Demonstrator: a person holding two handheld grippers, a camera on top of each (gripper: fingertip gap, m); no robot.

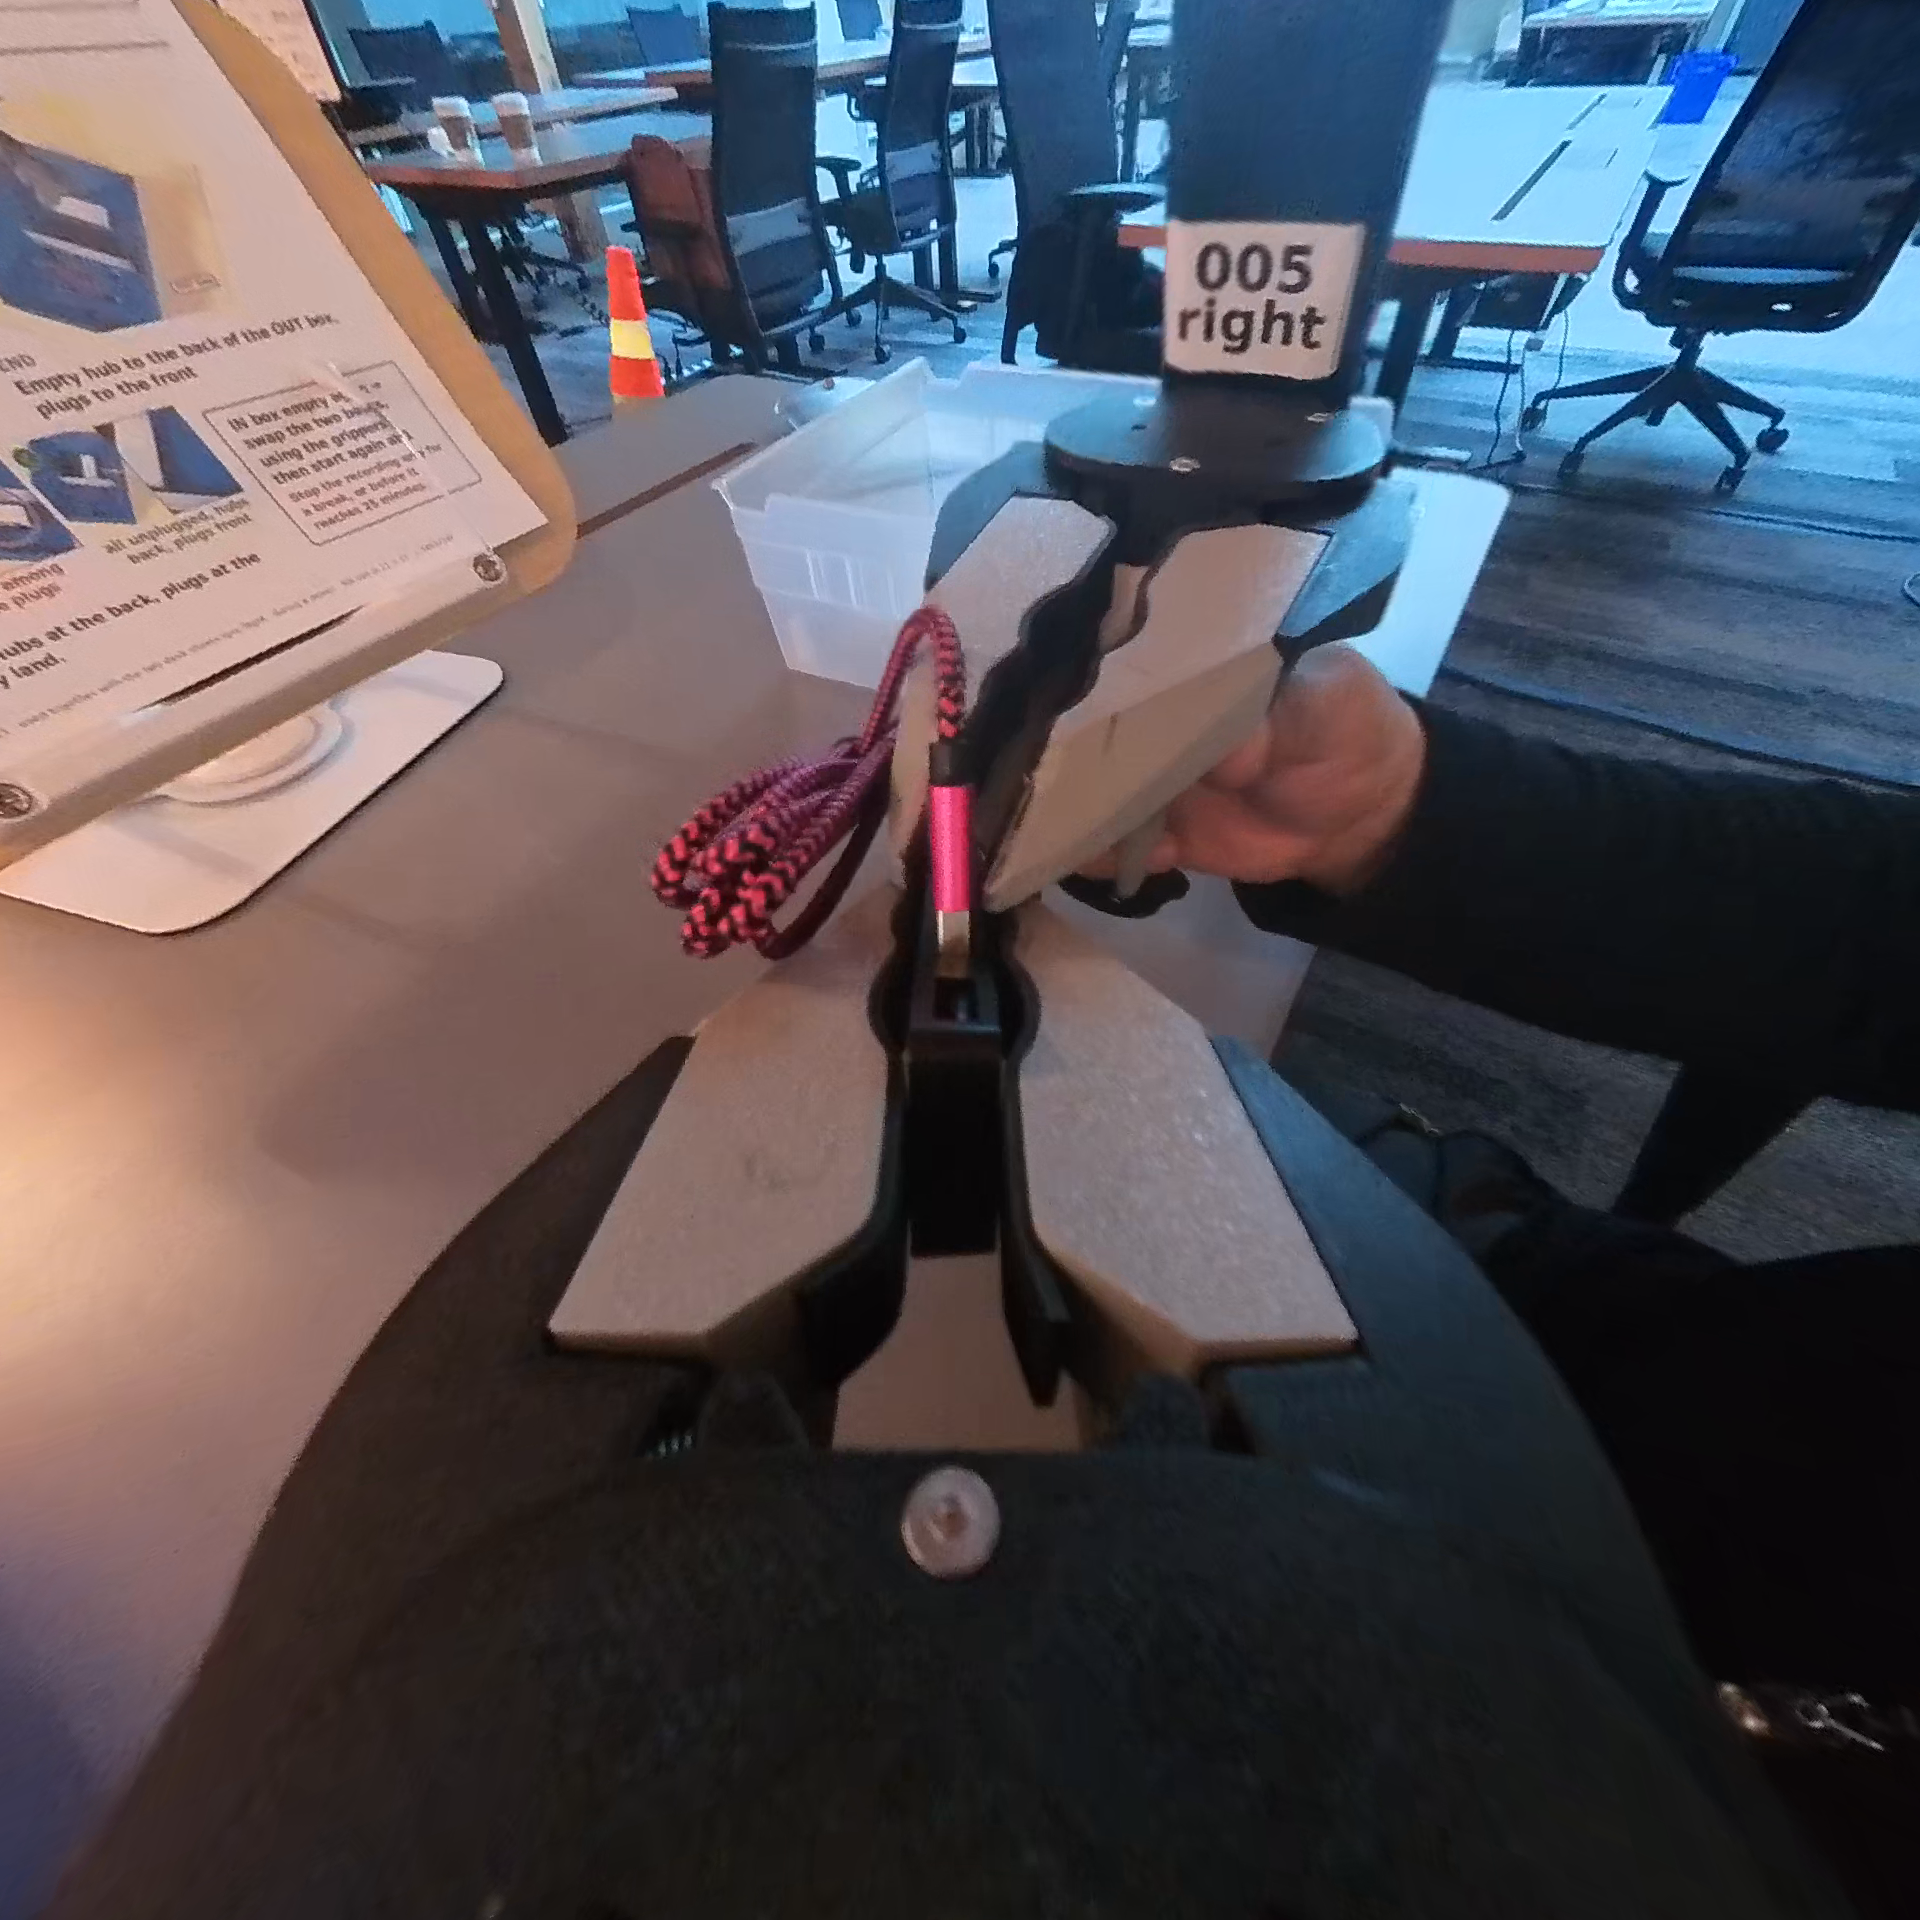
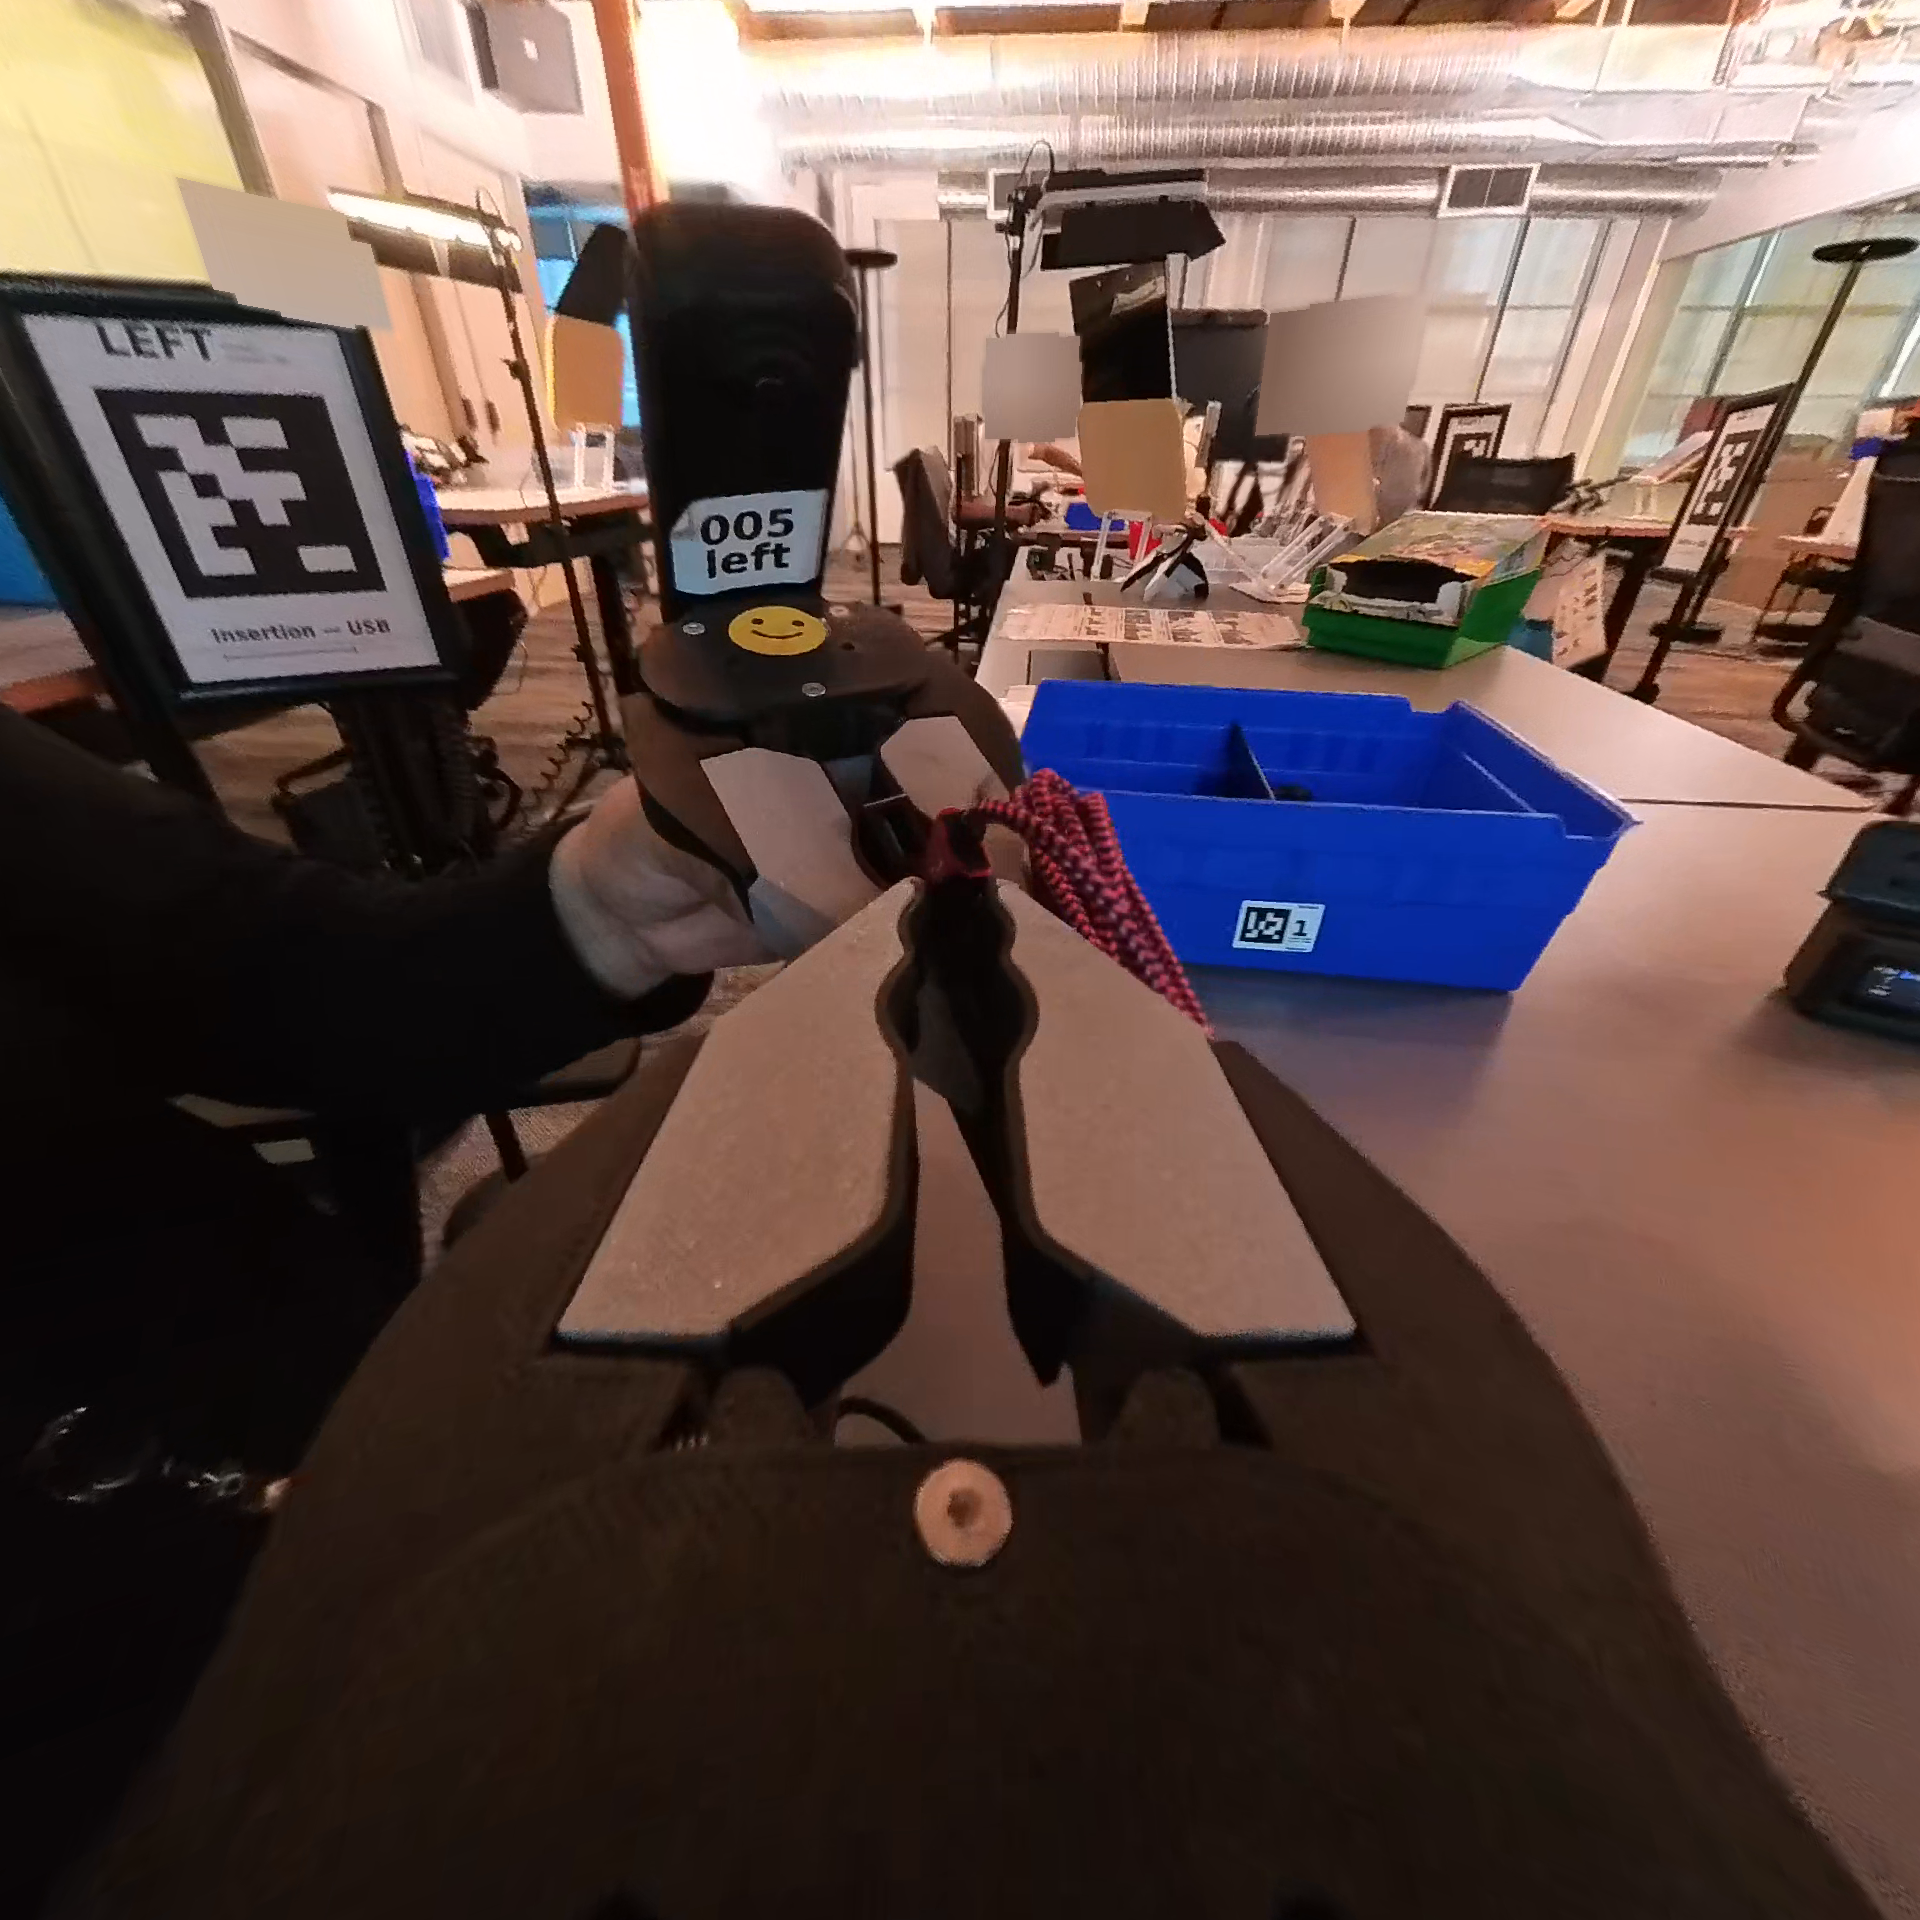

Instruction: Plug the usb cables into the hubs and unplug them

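Grey table spreads under both tools. In the right wrist view a blue bin sits at two o'clock on the tabletop; in the left wrist view a clear plastic bin rests at twelve o'clock and a tilted instruction stand fills ten o'clock. Left gripper is clamped on a black hub, port end facing forward. Right gripper comes in from one o'clock, closed on the pink plug of the braided USB cable; the metal tip sits right at the hub's port, and I can't tell whether it's seated. Cable loops dangle toward nine o'clock off the plug.
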